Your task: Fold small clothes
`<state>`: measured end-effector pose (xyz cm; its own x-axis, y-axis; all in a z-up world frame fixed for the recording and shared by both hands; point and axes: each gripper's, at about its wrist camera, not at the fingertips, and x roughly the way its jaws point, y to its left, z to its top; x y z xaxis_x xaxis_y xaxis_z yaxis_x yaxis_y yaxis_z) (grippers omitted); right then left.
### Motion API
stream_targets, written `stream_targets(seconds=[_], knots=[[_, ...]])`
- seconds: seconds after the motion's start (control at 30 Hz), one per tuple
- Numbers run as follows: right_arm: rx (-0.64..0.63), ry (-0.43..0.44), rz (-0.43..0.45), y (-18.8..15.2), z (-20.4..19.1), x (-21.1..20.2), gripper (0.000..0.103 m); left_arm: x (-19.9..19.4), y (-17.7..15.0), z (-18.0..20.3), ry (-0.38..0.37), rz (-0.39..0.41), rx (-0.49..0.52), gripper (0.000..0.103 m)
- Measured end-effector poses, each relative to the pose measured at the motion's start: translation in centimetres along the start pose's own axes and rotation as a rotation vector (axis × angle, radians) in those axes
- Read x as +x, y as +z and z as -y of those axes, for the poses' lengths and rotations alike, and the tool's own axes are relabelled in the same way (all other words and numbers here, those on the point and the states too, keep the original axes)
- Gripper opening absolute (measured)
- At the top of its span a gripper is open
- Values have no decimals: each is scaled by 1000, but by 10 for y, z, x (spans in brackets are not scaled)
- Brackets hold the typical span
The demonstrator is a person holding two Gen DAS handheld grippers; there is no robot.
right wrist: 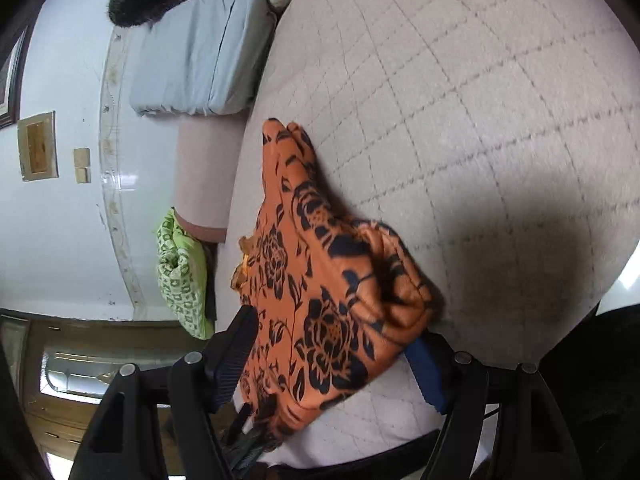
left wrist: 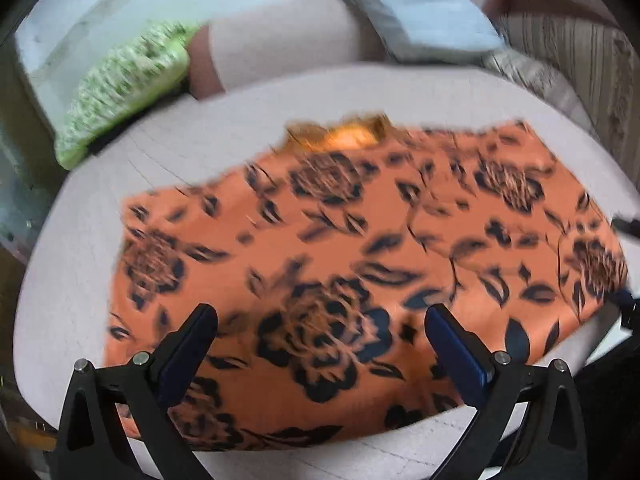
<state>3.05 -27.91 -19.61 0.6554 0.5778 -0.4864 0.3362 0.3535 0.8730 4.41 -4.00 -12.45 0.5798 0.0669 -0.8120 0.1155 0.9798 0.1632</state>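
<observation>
An orange garment with black flower print [left wrist: 360,248] lies spread on a pale quilted bed surface [left wrist: 224,128]. My left gripper [left wrist: 320,320] is open above its near part, fingers wide apart and holding nothing. In the right wrist view the same garment [right wrist: 320,300] lies between the fingers of my right gripper [right wrist: 332,344], with its side edge bunched and lifted. The jaws stand wide apart around the cloth; I cannot tell whether they pinch it. The right gripper also shows at the right edge of the left wrist view [left wrist: 626,300].
A green patterned cushion [left wrist: 120,84] lies beyond the bed's far edge, also in the right wrist view [right wrist: 180,276]. A light blue folded pad [right wrist: 200,52] and a pink bolster [left wrist: 276,44] sit by the white wall. Bare quilted surface [right wrist: 480,120] stretches beyond the garment.
</observation>
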Motion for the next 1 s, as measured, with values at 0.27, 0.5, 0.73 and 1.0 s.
stream_targets(seconds=[0.27,0.5,0.73,1.0], knots=[[-55,-66,11,-4,-13,13,75,9,-5,-8,-23,-60,-14,103],[-52,-103,23,-7,-12,11,75,29,-22,-9,64,-82,55,103],[-207,-208,39,-7,-42,15,14,21,-23,-13,44,-86,50,103],[-713,-238,91,-73,-183,18,14,-39,-23,-100,-72,59,-253,101]])
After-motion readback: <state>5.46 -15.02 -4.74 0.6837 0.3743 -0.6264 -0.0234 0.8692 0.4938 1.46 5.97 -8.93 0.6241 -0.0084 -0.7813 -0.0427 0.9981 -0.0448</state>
